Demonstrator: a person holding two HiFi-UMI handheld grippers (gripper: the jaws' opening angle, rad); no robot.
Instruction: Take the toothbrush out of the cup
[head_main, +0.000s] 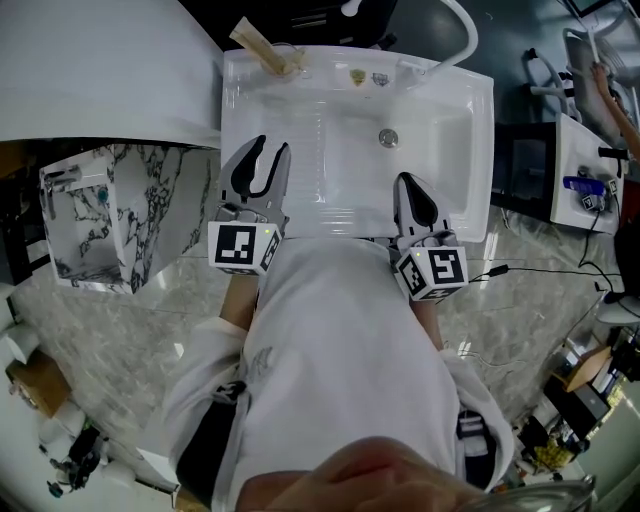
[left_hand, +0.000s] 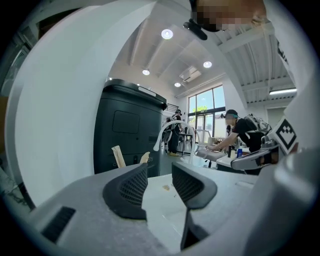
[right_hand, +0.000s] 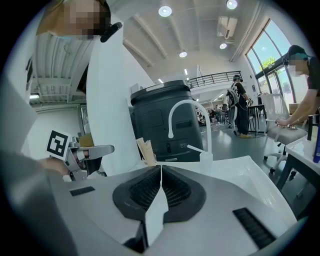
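Over the sink (head_main: 470, 150), left gripper (head_main: 268, 152) has jaws partly apart, empty; right gripper (head_main: 410, 185) is closed on nothing; toothbrush (head_main: 258, 47) leans in cup (head_main: 292, 68), upper left

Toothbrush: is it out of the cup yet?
Not yet. Done: nothing so far. The toothbrush stands in the cup at the far left corner of the sink. In hand: the left gripper hangs over the sink's near side, jaws apart and empty. The right gripper is shut and empty. Left: reach the toothbrush, close on it and lift it out.
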